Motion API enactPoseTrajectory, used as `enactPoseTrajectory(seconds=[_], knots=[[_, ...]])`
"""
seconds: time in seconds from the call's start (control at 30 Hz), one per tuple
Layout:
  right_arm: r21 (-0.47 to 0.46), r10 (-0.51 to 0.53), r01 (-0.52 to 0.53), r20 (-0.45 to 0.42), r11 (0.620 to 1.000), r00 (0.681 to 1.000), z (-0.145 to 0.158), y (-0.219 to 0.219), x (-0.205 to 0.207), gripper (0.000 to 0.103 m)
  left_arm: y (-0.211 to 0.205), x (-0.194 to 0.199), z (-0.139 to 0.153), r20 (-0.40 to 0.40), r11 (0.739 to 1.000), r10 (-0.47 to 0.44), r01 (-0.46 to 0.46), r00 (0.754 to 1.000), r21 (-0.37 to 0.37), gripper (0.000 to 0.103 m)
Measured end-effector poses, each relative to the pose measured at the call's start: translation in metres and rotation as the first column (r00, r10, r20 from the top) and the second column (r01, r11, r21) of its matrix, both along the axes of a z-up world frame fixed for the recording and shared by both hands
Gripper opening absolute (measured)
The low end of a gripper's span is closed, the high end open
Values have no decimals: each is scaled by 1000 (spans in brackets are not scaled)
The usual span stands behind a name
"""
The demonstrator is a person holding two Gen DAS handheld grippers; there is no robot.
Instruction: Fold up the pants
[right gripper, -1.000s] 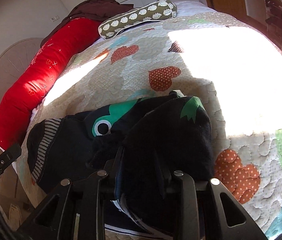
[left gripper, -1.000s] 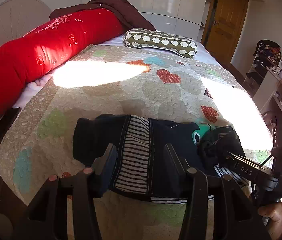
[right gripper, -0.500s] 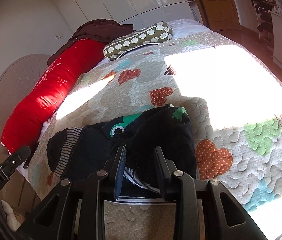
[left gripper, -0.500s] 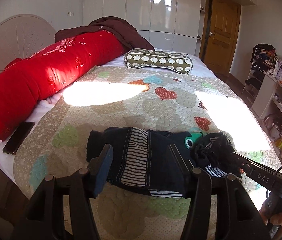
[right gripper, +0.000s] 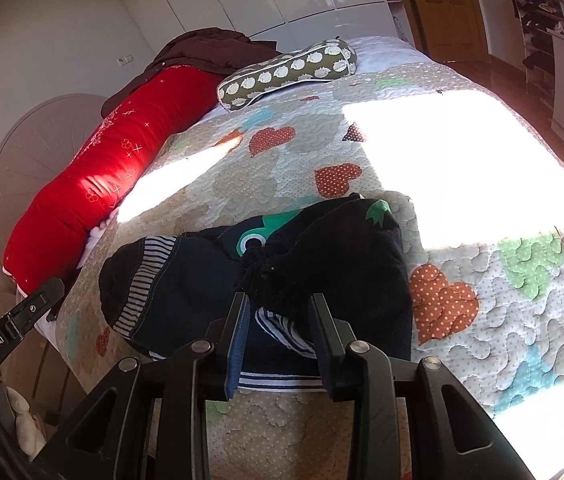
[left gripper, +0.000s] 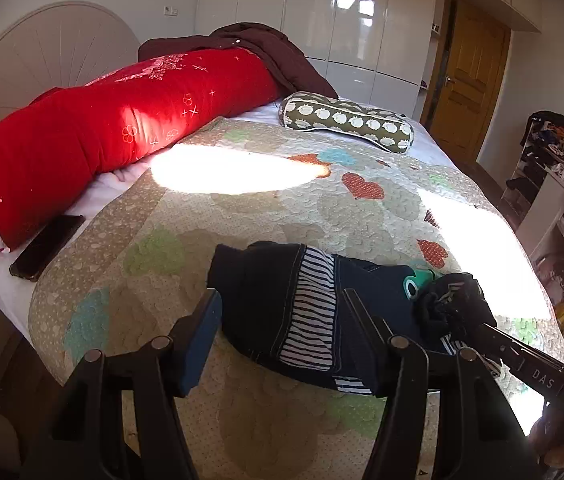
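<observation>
The dark navy pants [left gripper: 314, 312] with a striped waistband and a green frog patch lie folded in a bundle near the front edge of the quilted bed [left gripper: 282, 208]. They also show in the right wrist view [right gripper: 282, 264]. My left gripper [left gripper: 282, 316] is open, its fingers apart on either side of the bundle's near end, above it. My right gripper [right gripper: 278, 312] is open over the pants' striped hem, jaws apart and holding nothing. It shows from the side in the left wrist view [left gripper: 478, 328].
A long red bolster [left gripper: 122, 136] lies along the headboard side, a dark brown garment [left gripper: 258, 48] on it. A green patterned pillow [left gripper: 346, 120] lies at the far end. A black phone [left gripper: 46, 246] lies on the sheet at the left. Shelves [left gripper: 562, 200] stand at right.
Both grippers have pulled back from the pants. The right gripper, shut on the folded leg a second ago, has opened and let it go. The bundle rests on the quilt.
</observation>
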State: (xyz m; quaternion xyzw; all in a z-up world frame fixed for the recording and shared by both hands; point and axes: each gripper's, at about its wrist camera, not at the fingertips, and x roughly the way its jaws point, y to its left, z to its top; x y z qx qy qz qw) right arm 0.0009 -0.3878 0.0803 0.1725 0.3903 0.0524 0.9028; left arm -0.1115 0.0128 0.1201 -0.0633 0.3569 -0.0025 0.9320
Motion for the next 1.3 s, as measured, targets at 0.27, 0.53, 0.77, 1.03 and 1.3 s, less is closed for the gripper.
enactPoseTrajectory(seconds=[0.27,0.53,0.77,1.03,1.3], knots=[[-55,112,-113,-23,992,993,6,31,22,33,56,13,-32,-100,987,109,-119,989,-107,60],[-20,327,-330,-86,944,941,26,104,73,48,79,21,-58,-168,969,137,-167,976,-180,60],[11,492,-502,-214,865,844,25,189,119,53,104,22,-81,-231,943,153,-212,961,-256,60],[-118,491,-585,-426,802,760,-13,267,156,64,111,22,-93,-239,927,125,-199,963,-318,60],[-270,407,-652,-599,708,690,-52,307,181,69,111,24,-95,-224,917,100,-177,969,-357,60]])
